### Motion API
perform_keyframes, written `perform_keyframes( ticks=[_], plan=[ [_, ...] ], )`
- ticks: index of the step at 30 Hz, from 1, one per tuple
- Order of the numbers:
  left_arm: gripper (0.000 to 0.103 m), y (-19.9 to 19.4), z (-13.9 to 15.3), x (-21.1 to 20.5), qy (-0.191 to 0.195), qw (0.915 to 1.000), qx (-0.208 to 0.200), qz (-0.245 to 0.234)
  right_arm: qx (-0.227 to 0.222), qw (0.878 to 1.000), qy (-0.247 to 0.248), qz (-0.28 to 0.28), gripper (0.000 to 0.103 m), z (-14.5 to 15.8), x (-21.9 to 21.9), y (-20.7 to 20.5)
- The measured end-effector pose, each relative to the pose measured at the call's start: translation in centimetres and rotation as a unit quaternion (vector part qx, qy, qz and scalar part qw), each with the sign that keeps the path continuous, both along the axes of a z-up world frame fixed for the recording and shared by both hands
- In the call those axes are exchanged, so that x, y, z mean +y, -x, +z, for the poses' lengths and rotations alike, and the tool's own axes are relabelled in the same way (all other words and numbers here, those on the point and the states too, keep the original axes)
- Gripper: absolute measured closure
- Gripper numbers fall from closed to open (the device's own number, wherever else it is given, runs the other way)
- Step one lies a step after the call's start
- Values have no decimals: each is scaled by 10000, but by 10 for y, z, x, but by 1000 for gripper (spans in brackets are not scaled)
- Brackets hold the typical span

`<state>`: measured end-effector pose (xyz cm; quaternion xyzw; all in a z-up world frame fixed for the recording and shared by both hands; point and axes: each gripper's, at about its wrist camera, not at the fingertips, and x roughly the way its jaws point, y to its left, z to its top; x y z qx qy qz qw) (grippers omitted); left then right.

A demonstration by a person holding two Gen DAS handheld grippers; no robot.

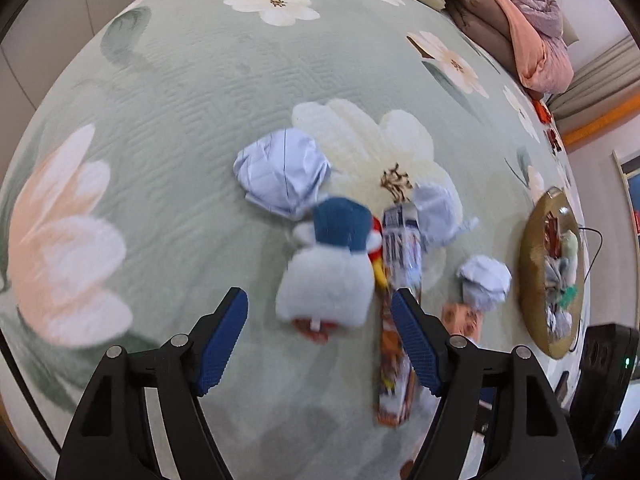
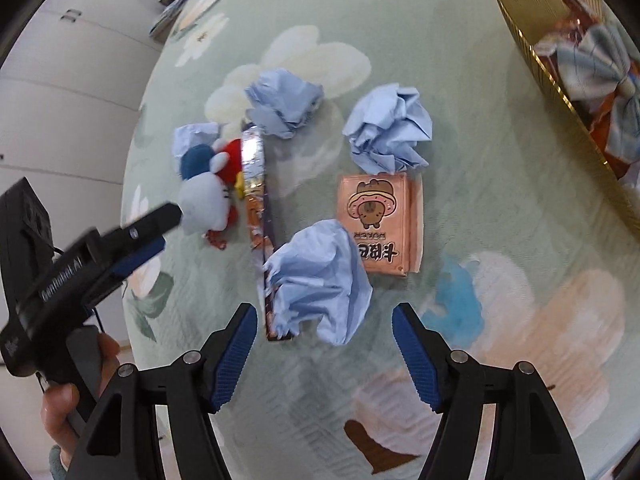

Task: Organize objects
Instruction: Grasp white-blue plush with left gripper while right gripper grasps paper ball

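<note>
I hold the left gripper (image 1: 320, 340) wide before the plush toy (image 1: 326, 276), ready to straddle it. The right gripper (image 2: 324, 344), equally wide, frames the nearest crumpled paper ball (image 2: 320, 276), likely bound for the gold tray (image 2: 532, 52).

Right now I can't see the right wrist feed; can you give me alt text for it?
The right hand-held gripper, open and empty, points at a crumpled blue paper ball on a floral bedspread. Beyond lie a pink snack box, two more paper balls, a long wrapper and a plush toy. The left hand-held gripper reaches toward the toy; a gold tray sits upper right.
</note>
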<state>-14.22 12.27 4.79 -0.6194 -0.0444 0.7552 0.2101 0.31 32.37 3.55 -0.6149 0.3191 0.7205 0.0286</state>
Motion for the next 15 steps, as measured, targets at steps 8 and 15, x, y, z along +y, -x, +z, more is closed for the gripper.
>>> perform_keyframes(
  ticks=[8, 15],
  plan=[
    [30, 12, -24, 24, 230, 9989, 28, -418, -142, 9998, 70, -142, 34, -14, -1, 13],
    [55, 10, -23, 26, 100, 9985, 332, -417, -64, 9999, -113, -94, 51, -14, -7, 18]
  ],
)
